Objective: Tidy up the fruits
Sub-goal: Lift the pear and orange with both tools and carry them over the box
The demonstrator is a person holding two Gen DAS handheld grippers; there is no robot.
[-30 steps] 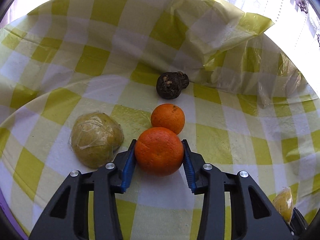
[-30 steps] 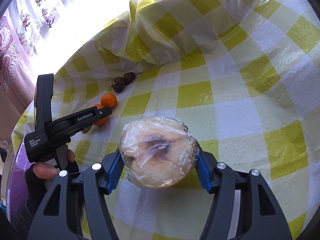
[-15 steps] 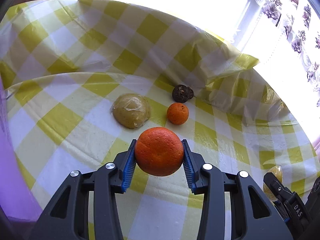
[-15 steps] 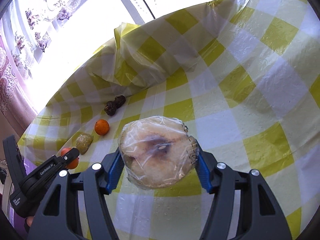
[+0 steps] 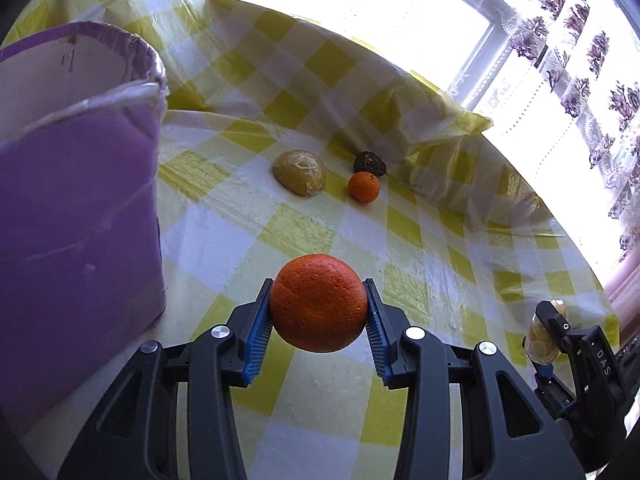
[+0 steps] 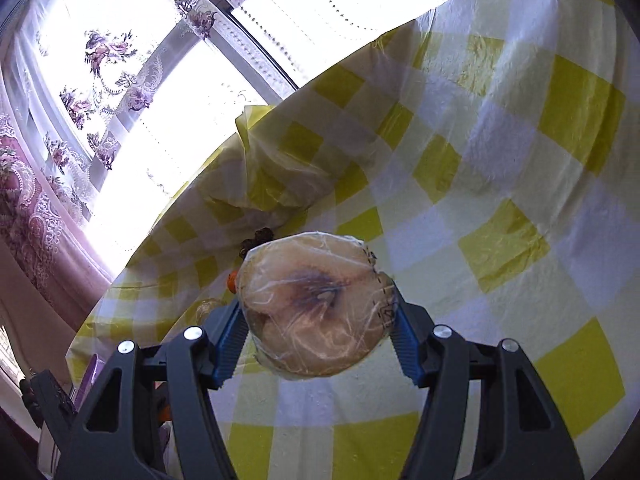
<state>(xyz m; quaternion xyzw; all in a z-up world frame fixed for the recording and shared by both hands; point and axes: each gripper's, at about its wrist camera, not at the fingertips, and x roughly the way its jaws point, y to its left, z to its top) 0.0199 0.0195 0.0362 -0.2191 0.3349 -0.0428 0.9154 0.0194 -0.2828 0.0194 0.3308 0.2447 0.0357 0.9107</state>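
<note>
I hold the left tool raised above the counter, angled forward and downward. Its blue pads are clenched on a large orange, which sits squarely between them, clear of the checked yellow-and-white cloth. A purple container with a pale inner wall stands close on the left of this tool. Ahead of the tool, well apart from it, three items rest on the counter: a wrapped yellow-green fruit, a small orange just right of it, and a dark wrinkled fruit just behind the small orange.

I hold the right tool higher, tilted so the counter slopes across its view. Its pads grip a pale fruit in plastic wrap, lifted off the cloth. A printed mark shows on the wrap's right edge; I cannot read it.

In the left wrist view, the right tool appears at the far right, carrying its wrapped fruit; the letters "DAS" are legible on its body.
</note>
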